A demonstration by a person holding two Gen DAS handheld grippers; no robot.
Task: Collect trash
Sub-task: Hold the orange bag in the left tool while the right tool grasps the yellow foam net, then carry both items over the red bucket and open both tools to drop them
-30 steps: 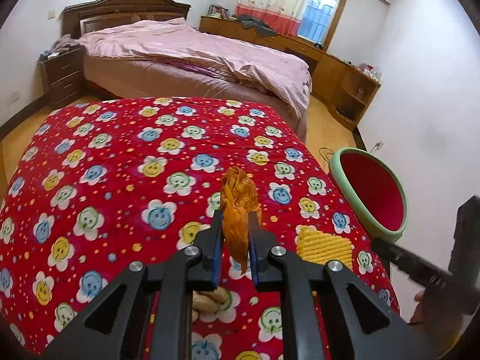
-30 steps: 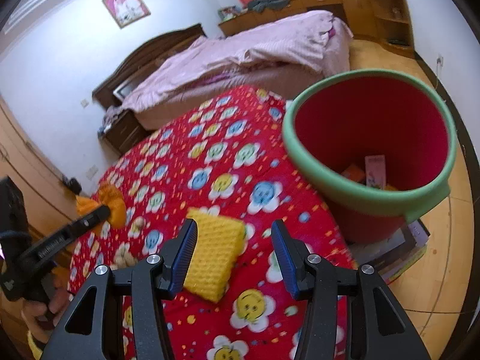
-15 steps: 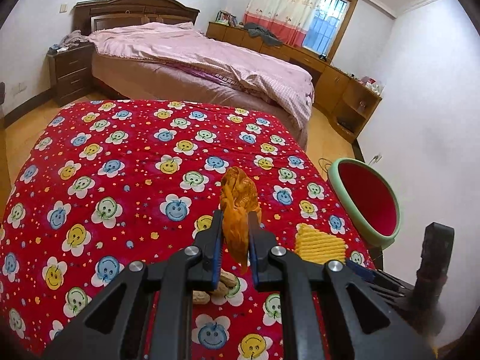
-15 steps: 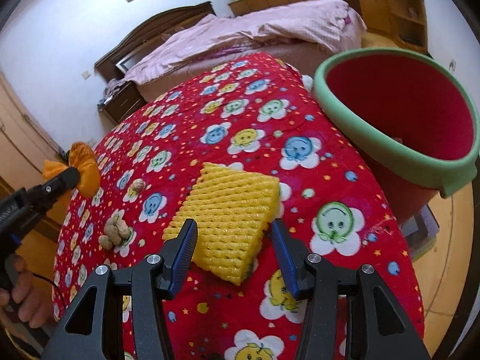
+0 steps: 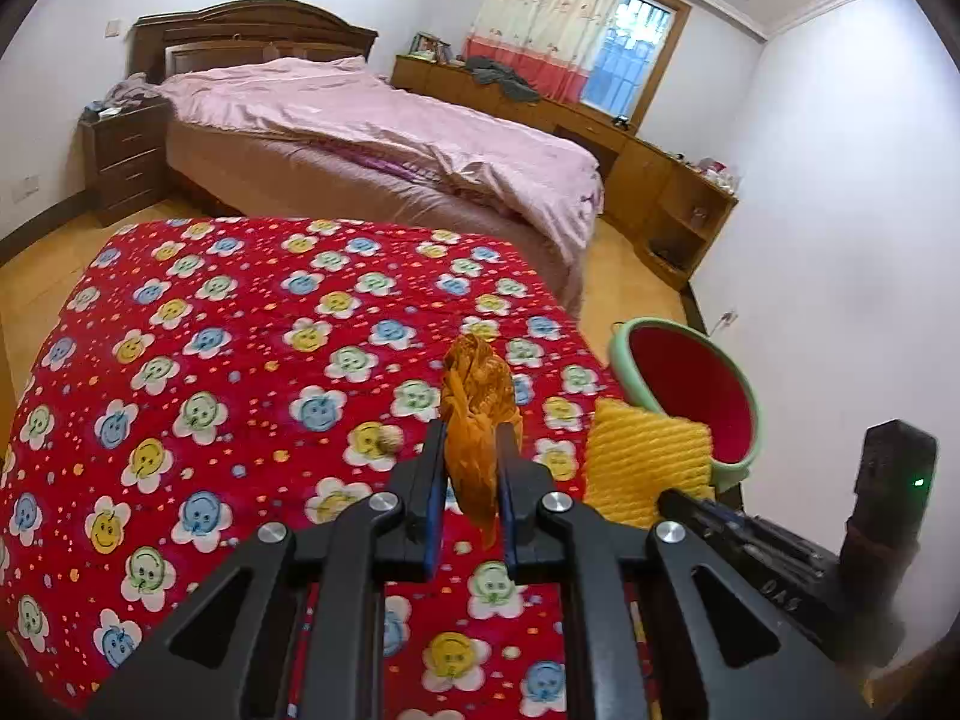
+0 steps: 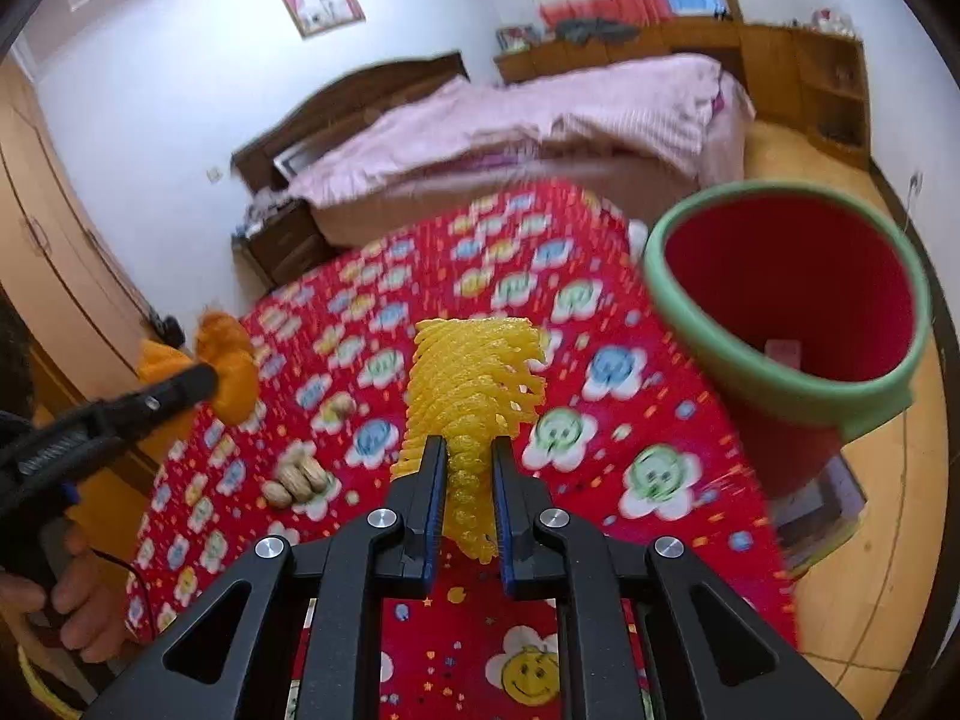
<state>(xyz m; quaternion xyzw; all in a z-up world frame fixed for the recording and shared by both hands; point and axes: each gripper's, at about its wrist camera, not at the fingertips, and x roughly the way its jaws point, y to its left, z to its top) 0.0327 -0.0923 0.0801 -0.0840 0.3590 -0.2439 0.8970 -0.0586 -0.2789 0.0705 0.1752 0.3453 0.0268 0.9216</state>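
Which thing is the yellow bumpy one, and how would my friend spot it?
Find the red smiley-flower blanket beside the red bin with the green rim. The right gripper, just closed, pinches the yellow foam fruit net above it. Unlike the orange peel, it is ribbed mesh.

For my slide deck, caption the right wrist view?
Right gripper pinches yellow foam net above the flowered quilt, red bin ahead.
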